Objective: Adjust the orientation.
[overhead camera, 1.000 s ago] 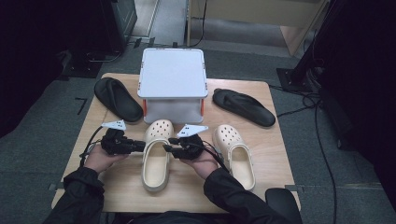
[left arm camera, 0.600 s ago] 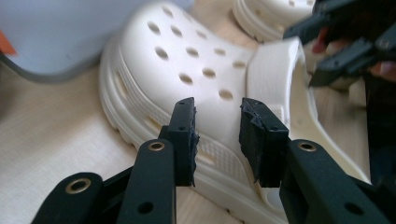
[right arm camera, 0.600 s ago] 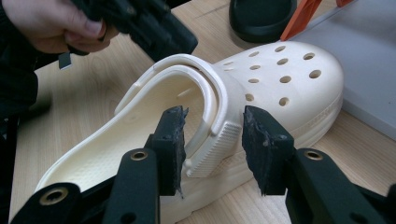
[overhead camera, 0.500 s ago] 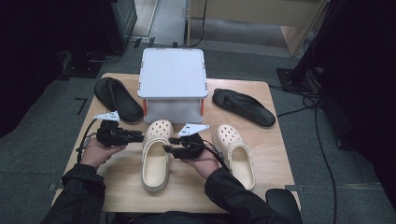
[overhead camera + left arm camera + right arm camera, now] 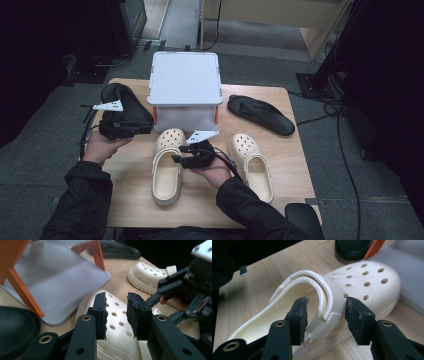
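Cream clog between right gripper jaws

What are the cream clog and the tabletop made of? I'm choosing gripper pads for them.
Cream clog: probably moulded foam or soft plastic, matte, one piece with punched holes and ribbed edge. Table: wood or wood-look laminate, smooth, with visible grain.

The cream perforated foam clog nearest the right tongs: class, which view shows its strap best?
The right gripper view: the cream perforated foam clog has its strap between the open right tongs. The high view shows it whole but small; the left gripper view shows its toe.
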The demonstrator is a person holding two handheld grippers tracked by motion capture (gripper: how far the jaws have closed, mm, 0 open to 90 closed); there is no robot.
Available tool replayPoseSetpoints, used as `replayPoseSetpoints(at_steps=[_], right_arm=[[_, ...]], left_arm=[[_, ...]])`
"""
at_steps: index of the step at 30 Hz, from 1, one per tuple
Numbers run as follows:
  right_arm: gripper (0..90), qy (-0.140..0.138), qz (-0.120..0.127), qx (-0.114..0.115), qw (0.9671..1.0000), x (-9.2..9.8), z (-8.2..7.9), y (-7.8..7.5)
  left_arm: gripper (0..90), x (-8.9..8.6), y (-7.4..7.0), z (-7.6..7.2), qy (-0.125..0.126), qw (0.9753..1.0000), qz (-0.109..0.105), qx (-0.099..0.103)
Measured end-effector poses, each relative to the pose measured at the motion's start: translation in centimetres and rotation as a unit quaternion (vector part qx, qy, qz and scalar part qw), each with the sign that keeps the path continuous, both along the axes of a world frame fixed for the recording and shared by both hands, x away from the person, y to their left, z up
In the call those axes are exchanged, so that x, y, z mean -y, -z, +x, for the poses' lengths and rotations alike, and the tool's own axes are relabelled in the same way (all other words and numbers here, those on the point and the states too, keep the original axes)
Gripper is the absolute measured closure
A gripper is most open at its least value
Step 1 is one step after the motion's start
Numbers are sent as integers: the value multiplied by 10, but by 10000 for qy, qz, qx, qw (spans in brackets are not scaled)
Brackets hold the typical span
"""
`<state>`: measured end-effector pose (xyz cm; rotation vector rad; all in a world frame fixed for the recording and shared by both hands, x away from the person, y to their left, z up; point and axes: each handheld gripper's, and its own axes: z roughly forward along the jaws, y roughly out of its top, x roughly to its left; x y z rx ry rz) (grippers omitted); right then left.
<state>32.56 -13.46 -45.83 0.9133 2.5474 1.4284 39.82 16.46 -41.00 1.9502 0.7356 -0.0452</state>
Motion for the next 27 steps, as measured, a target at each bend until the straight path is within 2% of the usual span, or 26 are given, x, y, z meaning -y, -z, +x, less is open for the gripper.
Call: replayPoseSetpoints(at_steps=[2, 5, 10, 12, 17, 19, 21, 22, 25, 27], right_arm=[[494, -20, -63, 11, 10000, -3, 1, 2], [485, 21, -124, 82, 9999, -5, 1, 3], [476, 122, -161, 45, 9998, -6, 3, 5], [469, 128, -161, 82, 9998, -7, 4, 5], [451, 220, -225, 138, 9994, -11, 6, 5], [461, 239, -269, 149, 9992, -13, 6, 4], [480, 248, -313, 174, 9990, -13, 6, 3], [493, 261, -347, 209, 9988, -13, 5, 3], [531, 285, -359, 209, 9987, -12, 3, 1], [554, 308, -348, 203, 9987, -12, 2, 0]], left_arm=[[694, 2, -6, 4, 29, 10000, 61, 49], [694, 4, -13, 11, 81, 9999, 39, 106], [694, 9, -21, 20, 114, 9999, 42, 112], [693, 12, -27, 28, 117, 9999, -18, 99], [691, 15, -38, 39, 97, 9997, -26, 238], [691, 16, -42, 44, 17, 9996, -48, 279], [691, 18, -43, 49, 12, 9995, 25, 322], [689, 19, -43, 51, -28, 9994, 71, 341], [683, 21, -42, 56, -83, 9992, 15, 380], [684, 22, -40, 60, -155, 9993, 35, 339]])
